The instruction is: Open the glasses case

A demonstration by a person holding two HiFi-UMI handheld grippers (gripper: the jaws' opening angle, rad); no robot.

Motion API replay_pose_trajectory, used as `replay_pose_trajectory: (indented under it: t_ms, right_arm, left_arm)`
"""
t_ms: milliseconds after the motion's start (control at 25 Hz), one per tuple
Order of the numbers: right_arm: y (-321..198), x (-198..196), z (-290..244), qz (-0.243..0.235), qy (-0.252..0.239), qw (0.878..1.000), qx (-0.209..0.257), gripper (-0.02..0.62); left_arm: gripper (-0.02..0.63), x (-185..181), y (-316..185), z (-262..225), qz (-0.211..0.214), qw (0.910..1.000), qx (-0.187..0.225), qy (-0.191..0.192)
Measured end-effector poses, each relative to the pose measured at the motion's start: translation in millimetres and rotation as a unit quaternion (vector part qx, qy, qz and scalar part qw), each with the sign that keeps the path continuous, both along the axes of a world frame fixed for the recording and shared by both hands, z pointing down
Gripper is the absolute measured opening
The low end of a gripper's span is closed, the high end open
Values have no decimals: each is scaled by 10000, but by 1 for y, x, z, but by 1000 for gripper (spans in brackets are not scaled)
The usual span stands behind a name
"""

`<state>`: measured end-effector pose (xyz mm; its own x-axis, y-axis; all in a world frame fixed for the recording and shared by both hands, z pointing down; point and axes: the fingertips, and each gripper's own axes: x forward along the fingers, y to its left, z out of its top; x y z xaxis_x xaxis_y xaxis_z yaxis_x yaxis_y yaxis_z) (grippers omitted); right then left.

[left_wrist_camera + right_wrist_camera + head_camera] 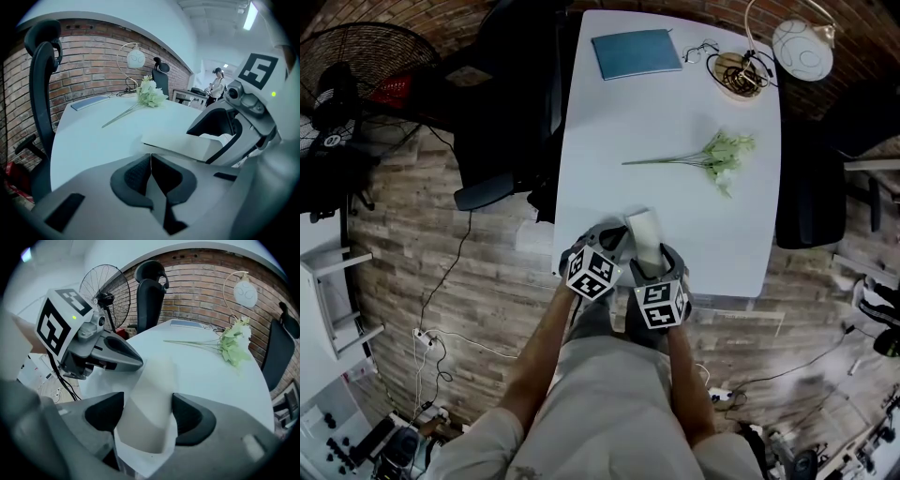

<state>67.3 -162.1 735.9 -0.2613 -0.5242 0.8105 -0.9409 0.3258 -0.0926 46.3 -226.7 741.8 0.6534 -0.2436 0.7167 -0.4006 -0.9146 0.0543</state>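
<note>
A brick-walled room held a long white surface point(675, 122), bare near its front edge, with a flower sprig point(712, 157) well apart, so a lid had room to swing, though the glasses case point(643, 234) sat close to that edge. The case looked light, stiff and smooth, likely to slip, and best pinched across its narrow sides with the seam left free. The right claw point(147, 416) was grasping it there, while the left claw point(150, 164) was clenched on nothing just beside it.
</note>
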Motion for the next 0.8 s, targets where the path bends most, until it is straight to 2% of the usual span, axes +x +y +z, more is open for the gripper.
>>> replay_pose_trajectory:
  t_ms: [360, 800]
  right_arm:
    - [1, 2, -2, -67, -211, 9998, 30, 328]
    - [1, 1, -5, -79, -205, 9997, 48, 330]
  left_arm:
    - [8, 6, 1, 2, 35, 10000, -28, -44]
    - [8, 5, 1, 2, 10, 10000, -81, -55]
